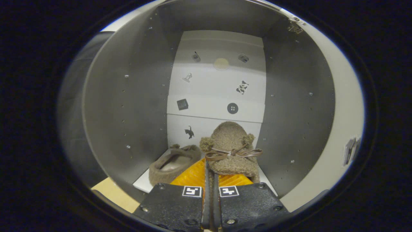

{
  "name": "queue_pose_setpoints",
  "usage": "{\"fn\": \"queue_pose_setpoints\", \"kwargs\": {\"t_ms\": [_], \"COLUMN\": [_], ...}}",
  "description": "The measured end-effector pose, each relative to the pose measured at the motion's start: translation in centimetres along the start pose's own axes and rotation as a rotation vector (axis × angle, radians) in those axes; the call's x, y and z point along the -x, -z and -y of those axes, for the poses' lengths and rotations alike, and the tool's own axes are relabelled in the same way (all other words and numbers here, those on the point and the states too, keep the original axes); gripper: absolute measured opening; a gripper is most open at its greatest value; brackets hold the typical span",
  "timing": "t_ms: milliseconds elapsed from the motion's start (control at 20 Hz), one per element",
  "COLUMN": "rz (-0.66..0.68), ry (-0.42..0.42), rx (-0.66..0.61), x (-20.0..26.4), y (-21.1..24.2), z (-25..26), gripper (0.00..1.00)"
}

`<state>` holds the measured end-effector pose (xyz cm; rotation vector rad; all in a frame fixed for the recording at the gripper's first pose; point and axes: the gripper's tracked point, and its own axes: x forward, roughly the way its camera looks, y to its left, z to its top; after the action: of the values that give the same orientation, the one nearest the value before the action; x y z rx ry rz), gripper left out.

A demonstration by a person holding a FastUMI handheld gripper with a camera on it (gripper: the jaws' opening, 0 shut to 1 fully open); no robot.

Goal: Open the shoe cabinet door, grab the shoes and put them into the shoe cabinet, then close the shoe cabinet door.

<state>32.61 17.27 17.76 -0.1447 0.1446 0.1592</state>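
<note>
- The gripper (pixel 211 174) reaches into the open shoe cabinet (pixel 128 96), its fingers drawn almost together on the rim of a fuzzy brown slipper (pixel 230 148).
- That slipper hangs between the fingertips, above the cabinet floor (pixel 141 184); its long axis runs away from the fingers toward the back panel (pixel 219 93), bow (pixel 232 153) near the fingertips.
- A second slipper (pixel 172 167) lies on the floor just left of the fingers, its opening upward; which end is its toe I cannot tell.
- The back panel carries small stickers (pixel 232 108).
</note>
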Motion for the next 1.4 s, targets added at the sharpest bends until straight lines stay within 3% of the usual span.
{"fn": "queue_pose_setpoints", "kwargs": {"t_ms": [350,800,1000,1300,1400], "rz": [-0.115,-0.334,-0.355,-0.284,-0.234], "ry": [0.002,0.042,0.044,0.005,0.0], "rx": [-0.028,-0.12,-0.12,-0.094,-0.073], "x": [-6.1,-8.5,-8.1,-4.1,-1.9], "y": [2.8,6.3,6.5,4.4,3.5], "z": [-0.3,0.0,-0.4,-1.3,-1.2], "gripper": [0.07,0.09,0.18,0.66,0.66]}}
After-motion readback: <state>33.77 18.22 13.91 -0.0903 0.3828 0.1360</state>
